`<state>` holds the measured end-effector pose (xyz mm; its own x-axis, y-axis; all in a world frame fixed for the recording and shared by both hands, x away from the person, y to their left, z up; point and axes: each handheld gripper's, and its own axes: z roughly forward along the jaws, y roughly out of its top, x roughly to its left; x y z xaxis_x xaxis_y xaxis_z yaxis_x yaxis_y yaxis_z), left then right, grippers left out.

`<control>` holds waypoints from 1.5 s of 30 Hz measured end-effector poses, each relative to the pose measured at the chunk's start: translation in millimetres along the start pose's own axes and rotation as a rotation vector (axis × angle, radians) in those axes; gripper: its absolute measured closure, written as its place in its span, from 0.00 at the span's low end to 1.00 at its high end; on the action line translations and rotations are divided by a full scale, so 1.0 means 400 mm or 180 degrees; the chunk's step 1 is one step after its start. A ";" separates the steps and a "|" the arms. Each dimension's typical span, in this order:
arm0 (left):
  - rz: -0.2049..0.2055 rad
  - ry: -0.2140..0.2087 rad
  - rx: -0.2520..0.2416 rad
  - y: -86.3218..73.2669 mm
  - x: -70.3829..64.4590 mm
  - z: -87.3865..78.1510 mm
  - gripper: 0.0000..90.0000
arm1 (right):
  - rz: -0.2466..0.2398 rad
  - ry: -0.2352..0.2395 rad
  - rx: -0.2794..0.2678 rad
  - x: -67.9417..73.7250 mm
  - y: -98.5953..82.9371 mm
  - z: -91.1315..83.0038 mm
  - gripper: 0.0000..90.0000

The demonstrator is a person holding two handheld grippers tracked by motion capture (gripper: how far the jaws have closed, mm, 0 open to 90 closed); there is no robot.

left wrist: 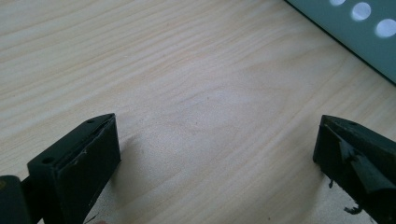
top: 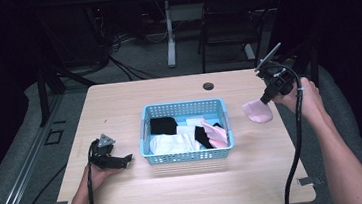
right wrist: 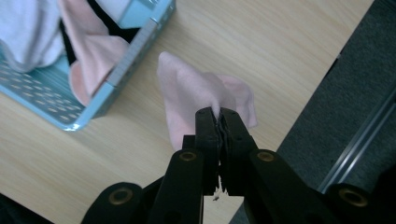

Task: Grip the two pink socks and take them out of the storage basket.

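The right gripper (top: 268, 95) is up over the right side of the surface (top: 119, 108), its 2 fingers (right wrist: 208, 128) clamped together on a pink sock (top: 257, 110). The sock hangs from the fingers, bunched where it is pinched and drooping toward the wood, just to the right of the blue basket (top: 188, 156) and apart from it. In the right gripper view the cloth spreads out past the fingertips, with the basket's corner near it at upper left. Inside the basket lie more socks: a black one (top: 163, 126) at the back left, a white one (top: 170, 143) in front, another black one (top: 202, 136) toward the right, and a second pink one (top: 217, 134) against the right wall. The left gripper (top: 124, 161) sits low at the surface's left, close to the basket's front left corner, pointing at it. Its fingers (left wrist: 88, 154) are wide apart with bare wood between them, holding nothing.
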<state>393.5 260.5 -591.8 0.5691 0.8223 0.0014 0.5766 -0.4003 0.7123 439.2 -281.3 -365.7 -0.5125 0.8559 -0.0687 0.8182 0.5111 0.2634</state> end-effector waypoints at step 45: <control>-0.0001 0.0009 -0.0004 0.000 0.000 0.000 0.01 | 0.0336 0.0269 0.0485 -0.031 -0.068 0.338 0.96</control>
<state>393.5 260.4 -591.9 0.5673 0.8235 0.0031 0.5760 -0.3995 0.7132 458.4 -295.1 -502.0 -0.4365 0.8990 0.0343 0.8953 0.4303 0.1157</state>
